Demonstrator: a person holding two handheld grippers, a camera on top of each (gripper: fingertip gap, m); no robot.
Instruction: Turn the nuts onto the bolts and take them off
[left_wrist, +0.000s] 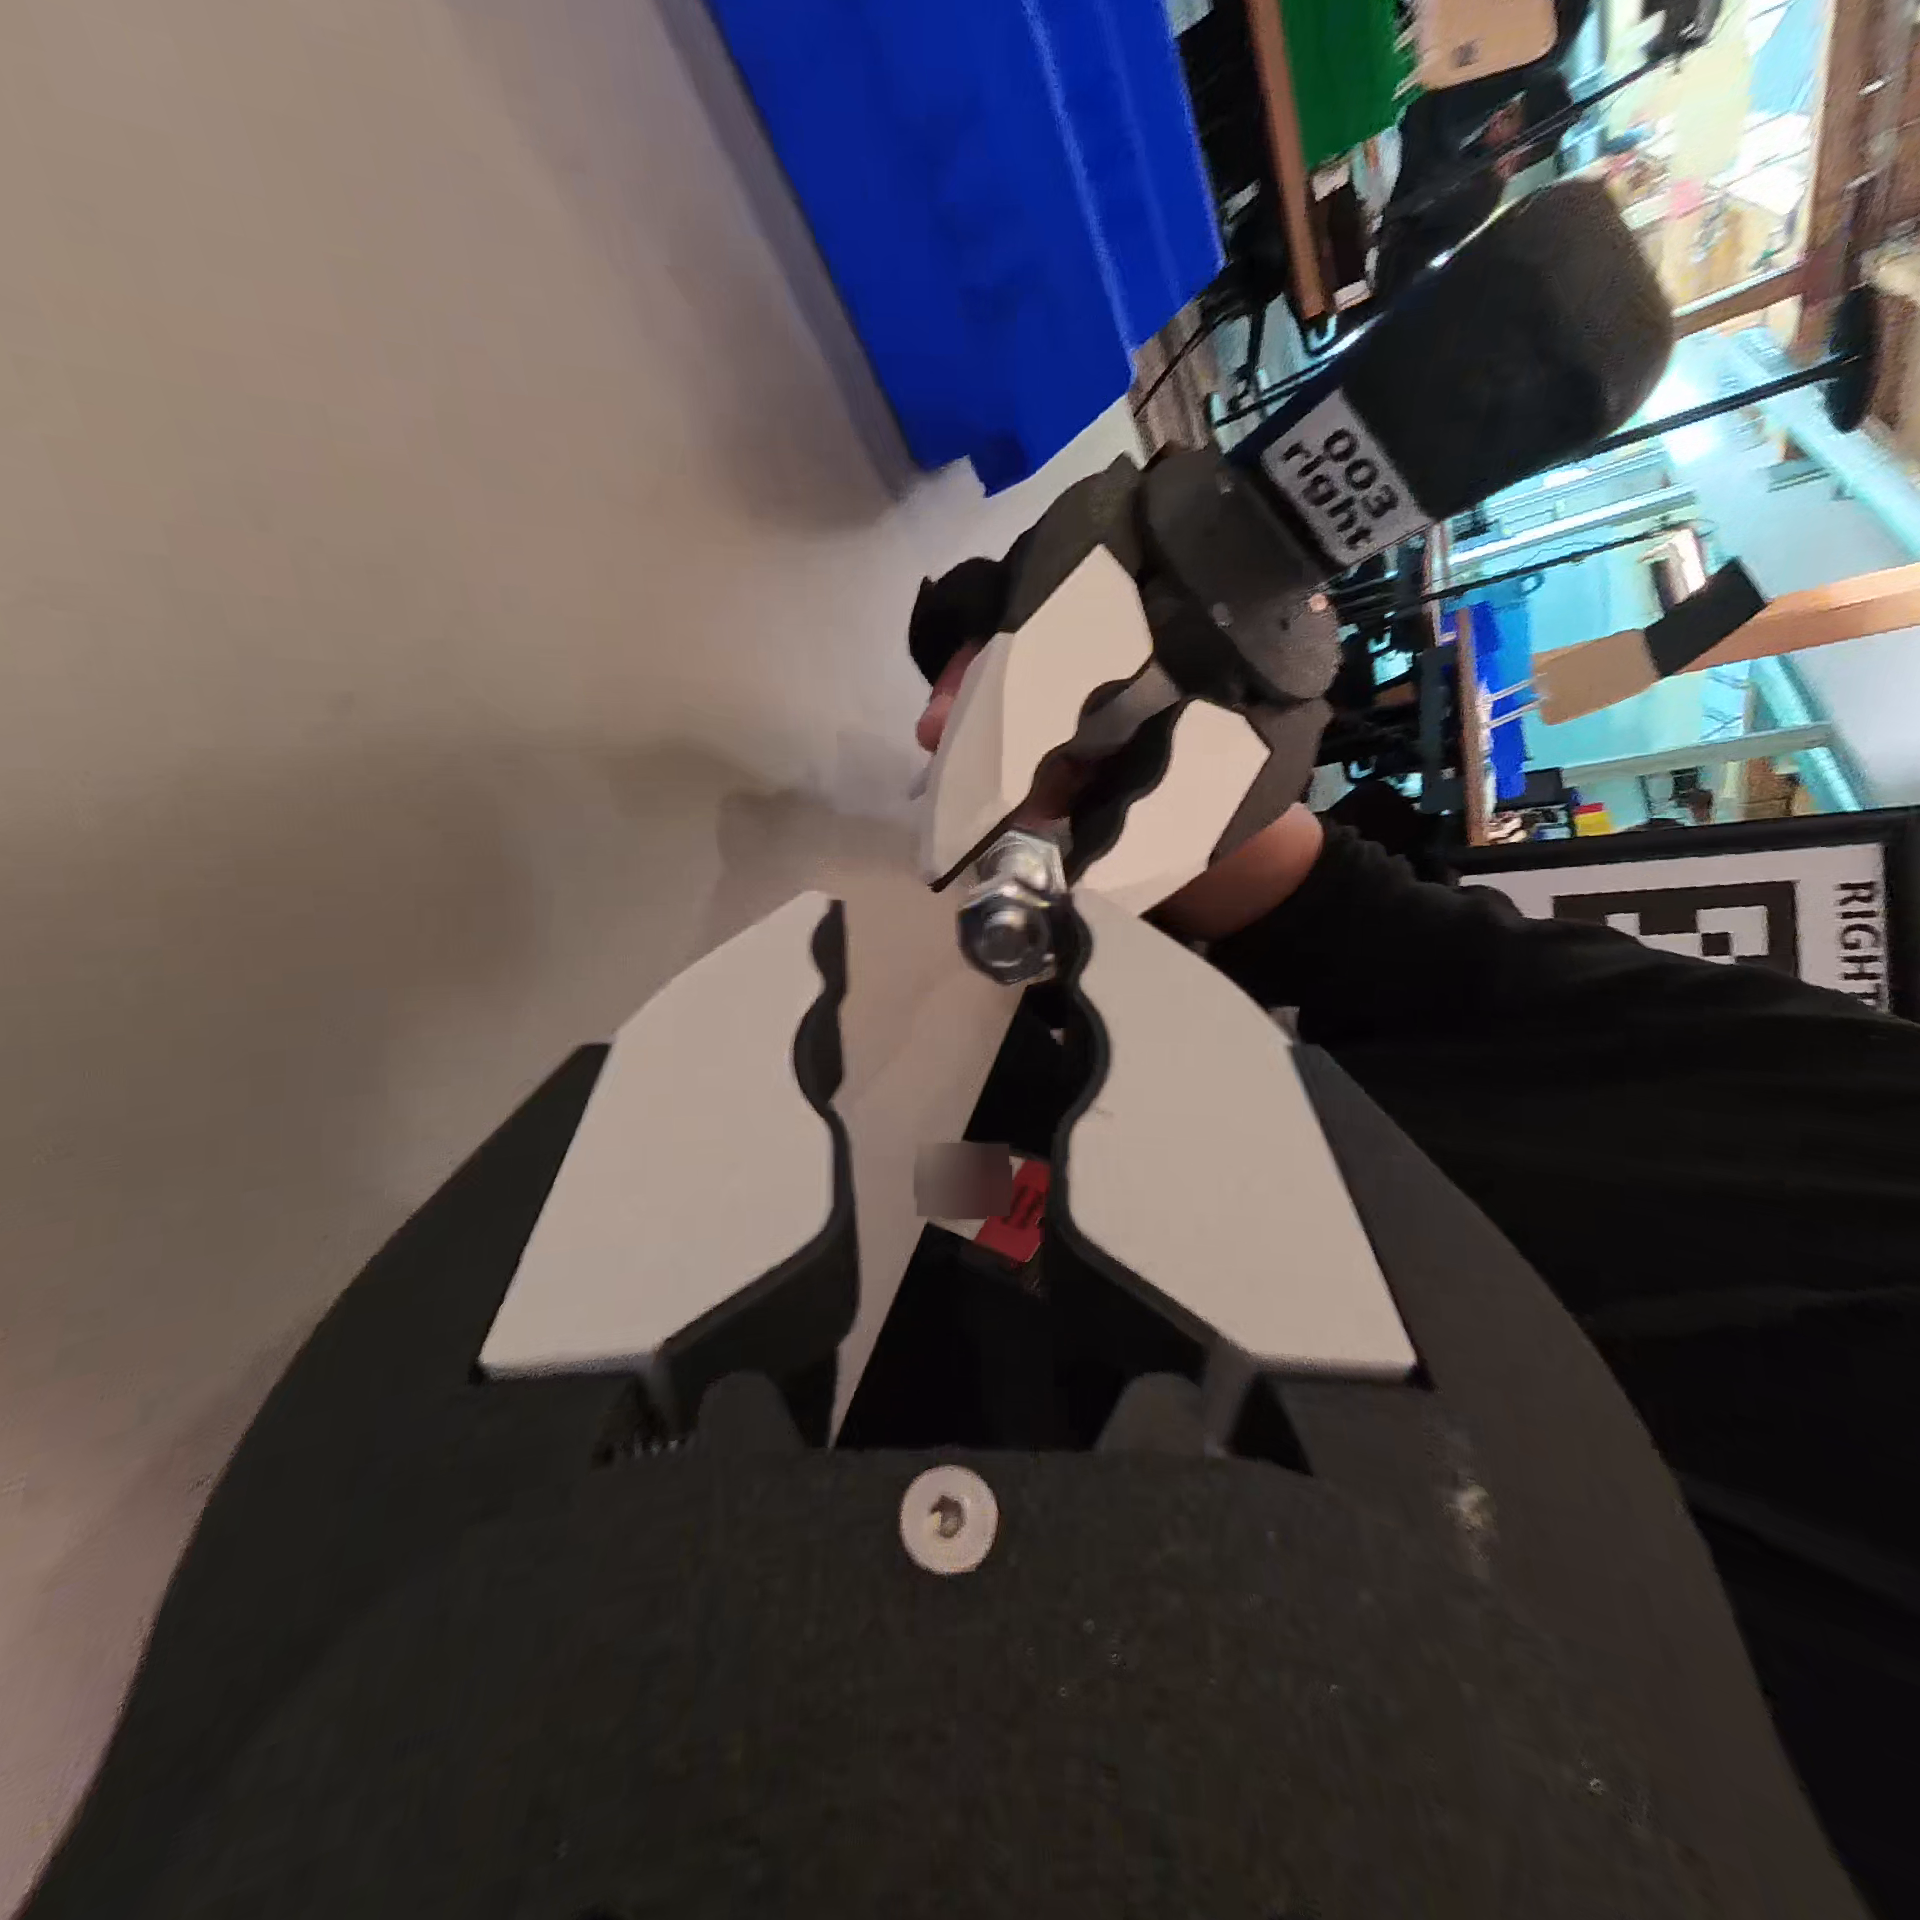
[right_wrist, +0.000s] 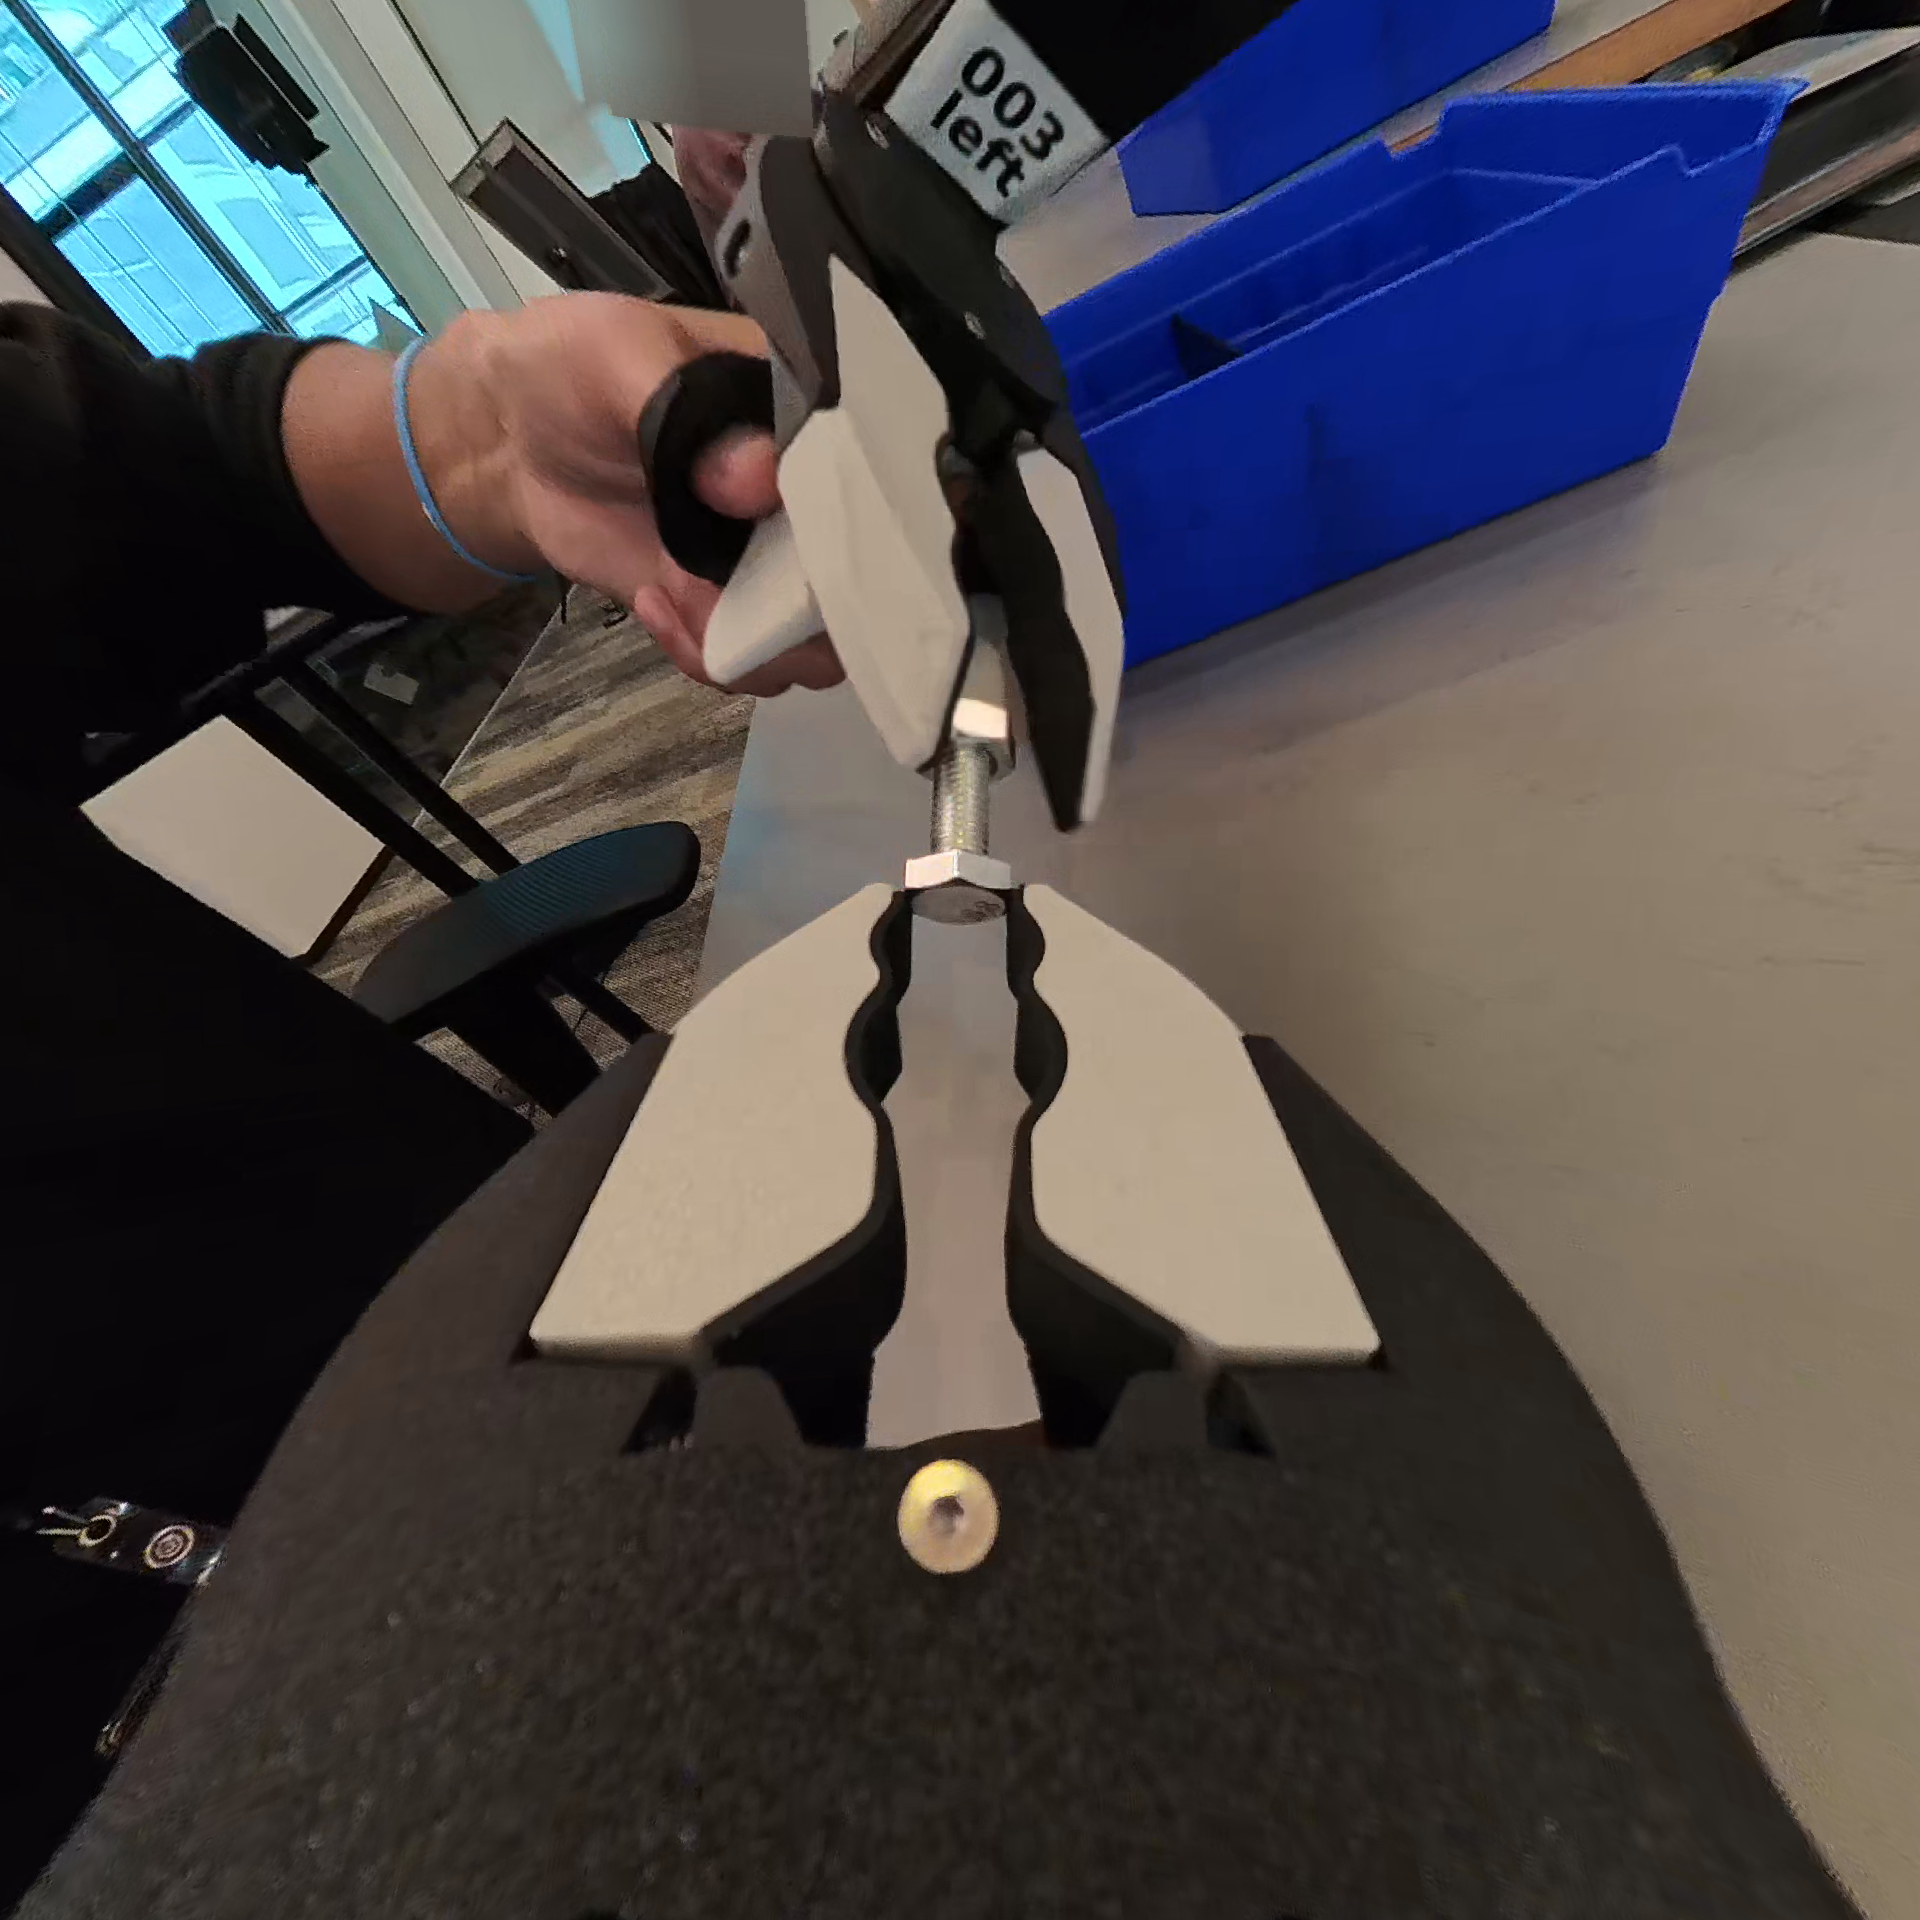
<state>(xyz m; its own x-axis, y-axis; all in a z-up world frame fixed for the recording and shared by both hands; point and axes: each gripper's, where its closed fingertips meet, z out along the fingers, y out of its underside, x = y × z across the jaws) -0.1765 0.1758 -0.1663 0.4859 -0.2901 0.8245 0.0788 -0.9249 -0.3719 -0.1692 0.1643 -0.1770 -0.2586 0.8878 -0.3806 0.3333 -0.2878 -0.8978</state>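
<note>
Right gripper (right_wrist: 958, 896) is clamped on the hex head of the bolt (right_wrist: 961, 810), held at its fingertips above the counter (right_wrist: 1455, 935), near the counter's left edge. The threaded shank runs from the head to the nut (right_wrist: 982, 722). The left gripper (right_wrist: 987, 758) straddles the nut, but its white fingers hide the contact faces; whether it pinches the nut or only brackets it cannot be told. In the left wrist view the nut (left_wrist: 1008, 940) lies against one finger only, with a clear gap to the other, and motion blur softens the threads. The bolt's far end is hidden inside the left gripper. A hand (right_wrist: 582, 468) holds the left gripper's handle, partly cut off by it. Blue bins (right_wrist: 1403, 395) stand toward the counter's far edge, well apart from both grippers; bare counter surface lies between.
</note>
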